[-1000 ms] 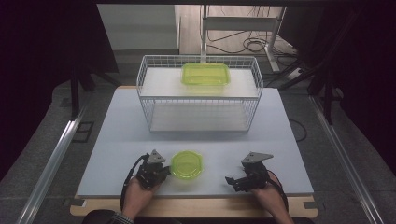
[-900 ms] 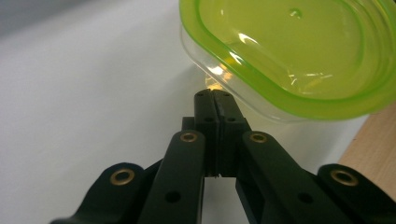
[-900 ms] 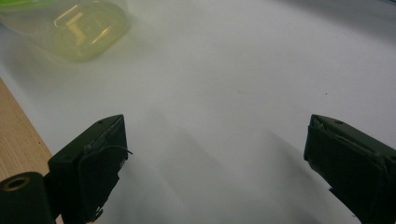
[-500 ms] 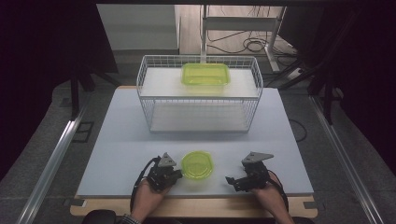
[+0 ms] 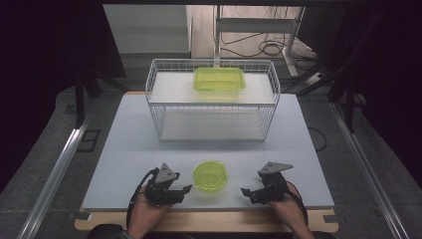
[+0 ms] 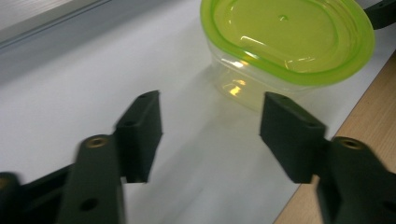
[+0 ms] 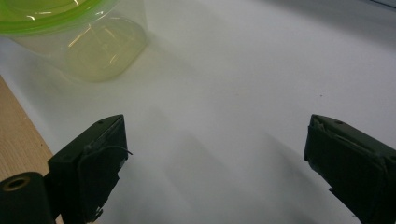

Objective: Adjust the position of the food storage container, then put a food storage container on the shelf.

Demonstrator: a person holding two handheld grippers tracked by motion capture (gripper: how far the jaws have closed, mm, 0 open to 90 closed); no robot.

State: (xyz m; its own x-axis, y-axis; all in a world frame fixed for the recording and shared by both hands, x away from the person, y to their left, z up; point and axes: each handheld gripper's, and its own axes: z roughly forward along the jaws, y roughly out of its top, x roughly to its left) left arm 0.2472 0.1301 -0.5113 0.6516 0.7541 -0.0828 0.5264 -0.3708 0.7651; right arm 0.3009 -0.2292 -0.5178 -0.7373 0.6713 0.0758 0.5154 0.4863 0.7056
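A small clear tub with a yellow-green lid (image 5: 210, 176) stands on the white table near the front edge, between my two grippers. My left gripper (image 5: 185, 191) lies to its left, open, its tips a short way from the tub. In the left gripper view the tub (image 6: 285, 37) sits just beyond the open left gripper (image 6: 210, 126), nearer the right jaw. My right gripper (image 5: 248, 193) rests to the tub's right, open and empty. The right gripper view has the tub (image 7: 79, 37) at the upper left, beyond the right gripper (image 7: 215, 154).
A white wire basket (image 5: 212, 122) stands at the back middle of the table, with a rectangular yellow-green container (image 5: 219, 78) in its far part. The wooden table edge (image 5: 209, 221) runs just in front of my hands. Dark frame posts flank the table.
The tub has shifted a little to the right, with my left gripper moving alongside it. That gripper has since drawn back slightly to the left. The right gripper has stayed put.
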